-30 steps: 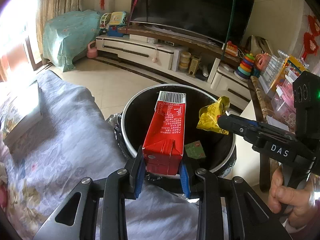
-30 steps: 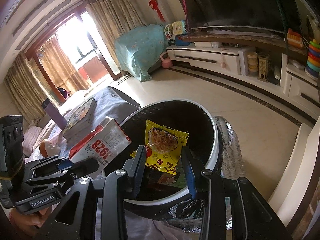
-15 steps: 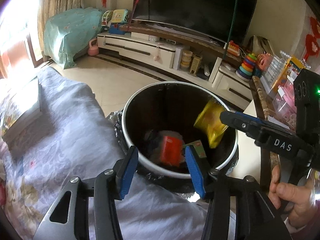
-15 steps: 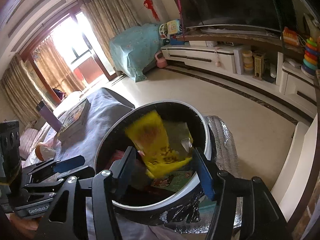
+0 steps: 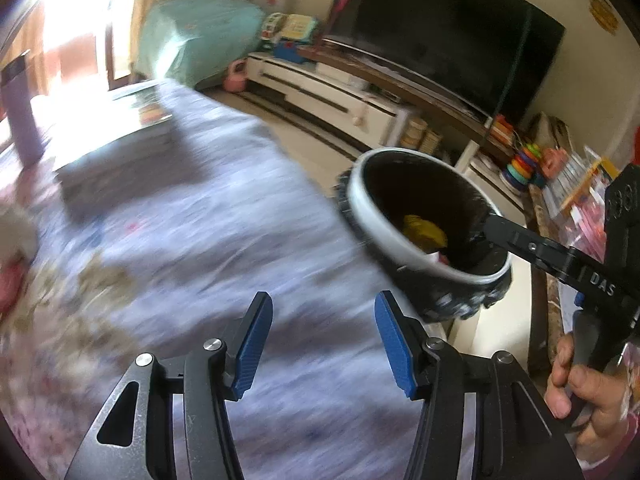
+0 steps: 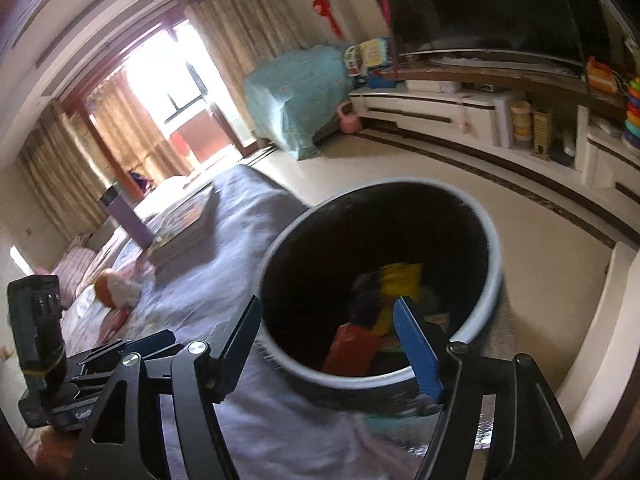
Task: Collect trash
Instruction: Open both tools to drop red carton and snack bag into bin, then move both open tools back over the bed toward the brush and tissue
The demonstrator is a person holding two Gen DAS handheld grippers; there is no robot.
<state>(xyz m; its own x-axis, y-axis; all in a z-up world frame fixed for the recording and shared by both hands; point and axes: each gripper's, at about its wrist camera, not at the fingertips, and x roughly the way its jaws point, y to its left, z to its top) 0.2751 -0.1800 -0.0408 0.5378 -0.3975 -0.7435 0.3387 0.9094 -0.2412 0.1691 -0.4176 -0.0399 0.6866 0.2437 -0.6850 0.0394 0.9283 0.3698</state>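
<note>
The drop into the bin (image 6: 494,264) appears to be finished, and the step in hand is judged to be the turn toward further trash. The red carton (image 6: 352,350) and the yellow snack wrapper (image 6: 398,280) are seen lying inside the bin, the wrapper somewhat smeared by blur. The right hand-held gripper (image 6: 334,350) is held just over the bin's near rim, its jaws opening with nothing gripped between them. The left hand-held gripper (image 5: 320,346) is pointed over the cloth-covered surface (image 5: 192,216) beside the bin, its jaws likewise opening and empty. A next piece of trash must be found there (an orange-and-white lump (image 6: 114,288), possibly rubbish, is seen near the books (image 6: 180,224)), approached with jaws wide, and closed upon squarely.
</note>
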